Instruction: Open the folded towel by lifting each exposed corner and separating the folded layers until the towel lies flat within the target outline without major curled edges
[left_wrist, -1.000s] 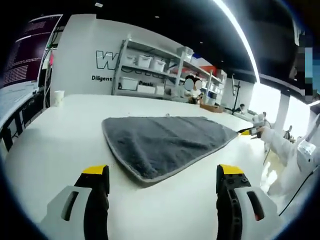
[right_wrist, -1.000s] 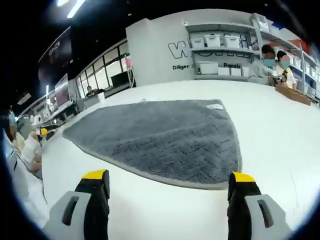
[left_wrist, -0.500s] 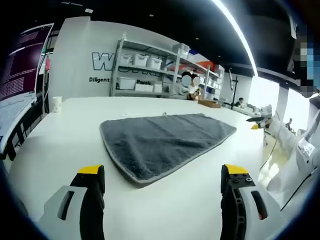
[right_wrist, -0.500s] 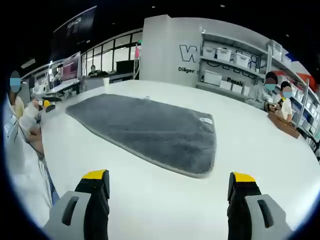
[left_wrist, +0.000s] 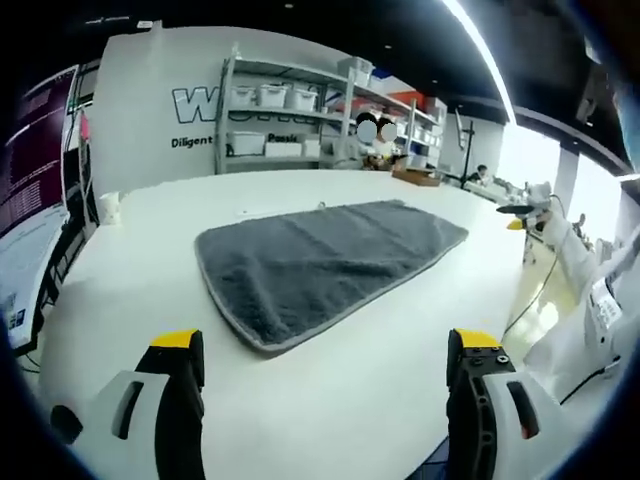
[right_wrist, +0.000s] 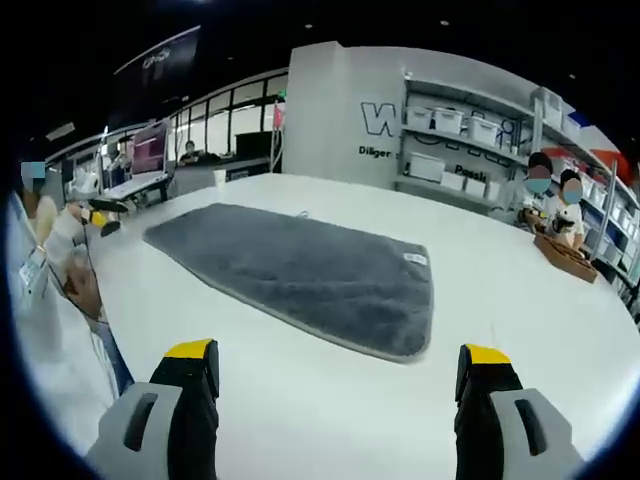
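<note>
Towel (left_wrist: 320, 265) lies spread and flat on the white bench (left_wrist: 130, 300), mid-frame in the left gripper view and centre-left in the right gripper view (right_wrist: 300, 270), its small label near the upper right corner there. No folded layer or curled edge is evident, and no target outline can be made out. Left claw (left_wrist: 325, 365) and right claw (right_wrist: 340, 375) both stand wide and empty, clear of the cloth at the bottom of their views. Unfolding looks finished; what remains, I judge, is checking the edges, smoothing any lifted hem.
</note>
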